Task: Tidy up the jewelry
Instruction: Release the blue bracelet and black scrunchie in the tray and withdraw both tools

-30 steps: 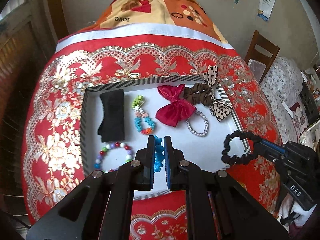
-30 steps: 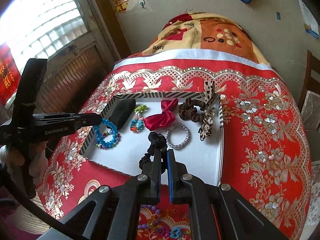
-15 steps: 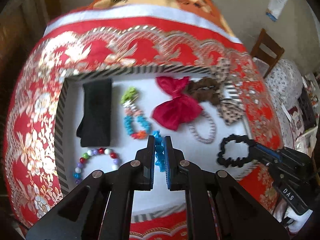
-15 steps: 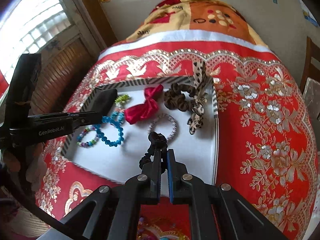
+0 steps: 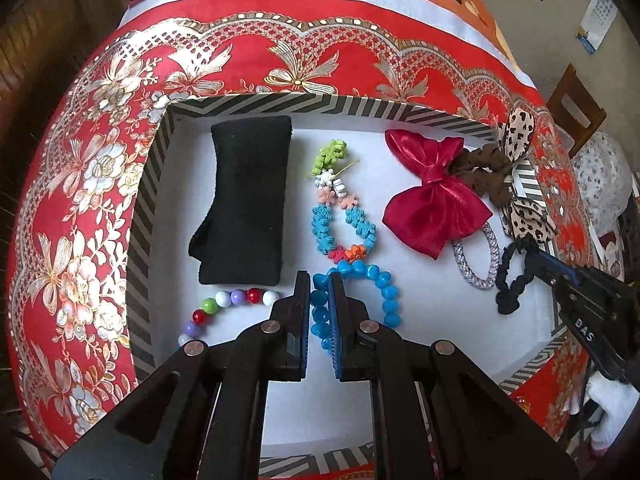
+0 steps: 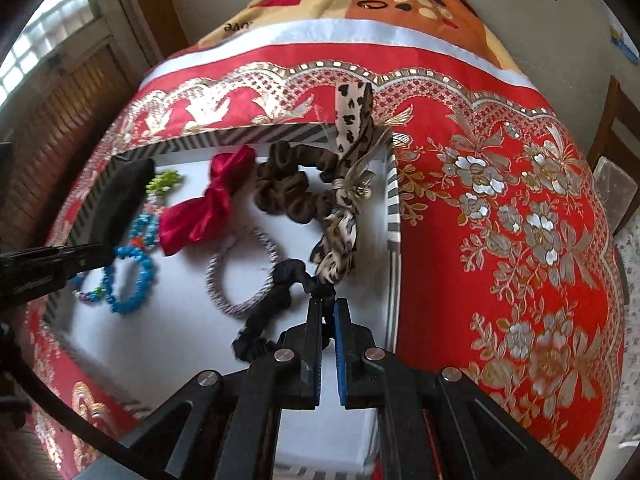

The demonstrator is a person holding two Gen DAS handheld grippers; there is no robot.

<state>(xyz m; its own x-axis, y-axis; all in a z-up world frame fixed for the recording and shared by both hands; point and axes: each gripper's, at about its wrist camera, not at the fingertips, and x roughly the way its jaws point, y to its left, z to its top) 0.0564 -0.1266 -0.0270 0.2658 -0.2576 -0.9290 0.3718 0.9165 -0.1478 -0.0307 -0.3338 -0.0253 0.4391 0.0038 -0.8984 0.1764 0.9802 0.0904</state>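
Both claws are sinking lower into the striped tray (image 5: 152, 184), the left claw (image 5: 319, 308) pinching the blue bracelet (image 5: 380, 292), the right claw (image 6: 328, 316) pinching the black scrunchie (image 6: 276, 300), so release seems next.

A red floral cloth (image 5: 88, 184) covers the surface. At twelve o'clock an orange blanket (image 6: 384, 4) hangs past its edge. A wooden chair (image 5: 576, 108) stands at two o'clock; a window (image 6: 44, 40) shows at ten o'clock.
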